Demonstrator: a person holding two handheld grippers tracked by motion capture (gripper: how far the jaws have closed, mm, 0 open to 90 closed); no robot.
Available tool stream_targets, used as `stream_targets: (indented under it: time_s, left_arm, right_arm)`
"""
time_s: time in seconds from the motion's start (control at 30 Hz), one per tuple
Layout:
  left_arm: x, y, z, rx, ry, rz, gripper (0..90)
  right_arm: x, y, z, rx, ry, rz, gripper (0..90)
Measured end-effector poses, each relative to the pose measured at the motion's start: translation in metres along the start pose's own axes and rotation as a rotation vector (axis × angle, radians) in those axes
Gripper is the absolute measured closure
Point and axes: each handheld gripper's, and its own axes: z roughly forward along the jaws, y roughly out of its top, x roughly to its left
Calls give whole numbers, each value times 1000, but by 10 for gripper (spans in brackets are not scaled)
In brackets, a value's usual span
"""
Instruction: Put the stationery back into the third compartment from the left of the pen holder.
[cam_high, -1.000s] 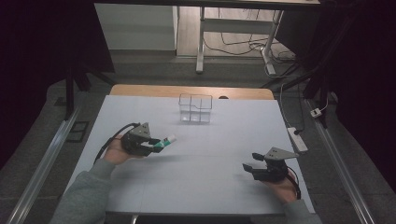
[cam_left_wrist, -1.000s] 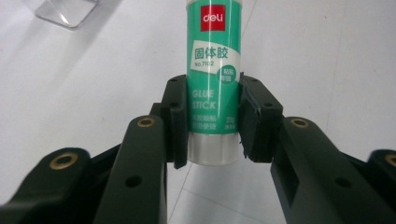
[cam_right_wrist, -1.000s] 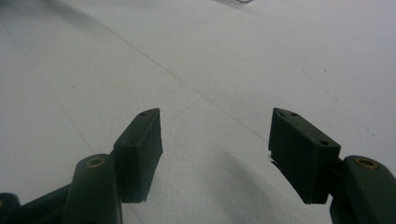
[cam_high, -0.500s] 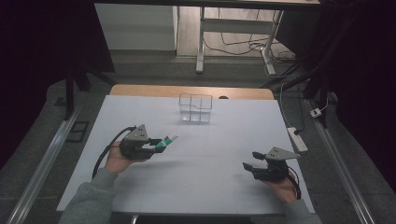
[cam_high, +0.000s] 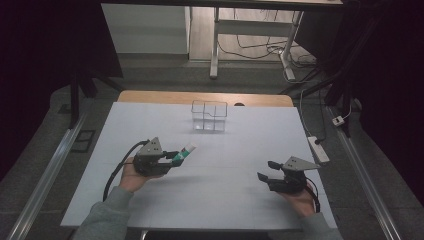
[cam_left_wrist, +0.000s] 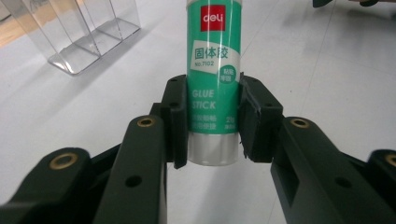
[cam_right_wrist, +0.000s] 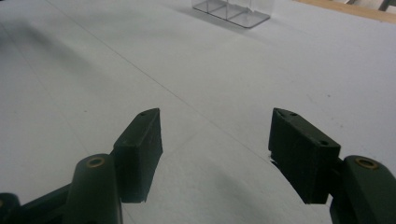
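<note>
Since the earlier frames, left gripper (cam_high: 172, 156) has shifted across the white tabletop (cam_high: 235, 150), its forearm now drawn further toward the left edge; right gripper (cam_high: 267, 170) has held its place

Left gripper: jaws clamped on a green glue stick (cam_left_wrist: 214, 70), pads pressing both sides of the lower barrel. Seen from above the glue stick (cam_high: 183, 153) lies roughly level, pointing toward the tabletop's middle; whether it clears the surface is hard to tell from this height

Right gripper (cam_right_wrist: 215, 140): jaws standing wide apart, nothing between them, low over bare tabletop near the right front

Clear plastic organizer (cam_high: 209, 115), divided into compartments, stands upright near the far edge, well apart from both grippers
</note>
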Motion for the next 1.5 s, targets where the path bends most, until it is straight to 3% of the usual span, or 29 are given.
stream_targets:
  time_s: [0.23,0.5,1.2,1.5]
  left_arm:
    - [-5,2,6,-34,1,1,659]
    - [-10,4,21,-16,-1,6,659]
    - [-24,16,41,-50,-10,24,659]
    - [-31,17,58,-29,-13,55,659]
  right_arm:
    - [9,5,3,-19,11,-10,341]
    - [16,8,13,-25,48,-9,341]
    - [37,29,40,-57,117,1,340]
    - [48,37,50,-69,157,-3,334]
